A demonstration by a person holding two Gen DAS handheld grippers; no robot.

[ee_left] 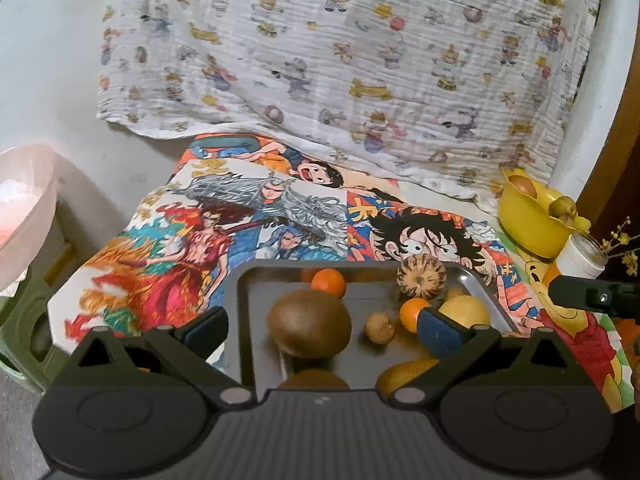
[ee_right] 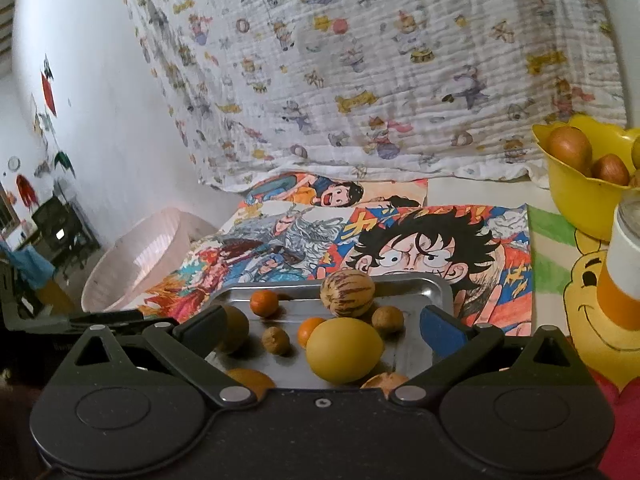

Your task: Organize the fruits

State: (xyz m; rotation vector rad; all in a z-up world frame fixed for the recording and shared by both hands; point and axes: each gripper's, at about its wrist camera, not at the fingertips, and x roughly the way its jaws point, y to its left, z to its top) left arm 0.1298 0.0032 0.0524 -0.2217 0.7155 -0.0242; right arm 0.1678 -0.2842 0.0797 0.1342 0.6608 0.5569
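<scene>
The right gripper (ee_right: 320,330) is seen with its two dark, blue-padded fingers spread wide apart and nothing clamped between them; directly ahead, framed by the gap, lies the smooth yellow lemon-shaped fruit (ee_right: 345,350), resting on the shallow rectangular metal tray (ee_right: 434,294). Its long axis is judged to run crosswise, from one finger toward the other, so that a straight advance would put the pads at its two ends rather than across its narrower waist; a slight roll of the wrist may be called for. The left gripper (ee_left: 322,326) is likewise held open and empty, and between its fingers the large round brown fuzzy fruit (ee_left: 310,323) is framed, with the same yellow fruit (ee_left: 466,311) lying off behind its right-hand finger. The right gripper is therefore judged the nearer to the yellow fruit, the left to the brown one. Farther out on the tray are seen a small brown walnut (ee_right: 276,340), two small orange citrus fruits (ee_right: 264,303), and a striped pale melon-like fruit (ee_right: 347,294) at the far rim. Beyond the tray, on the cartoon-printed cloth covering the desk (ee_right: 472,240), a yellow plastic bowl (ee_right: 580,208) already holding brownish fruits stands well off to the right, and a pale pink ribbed basin (ee_right: 136,264) off to the left.
</scene>
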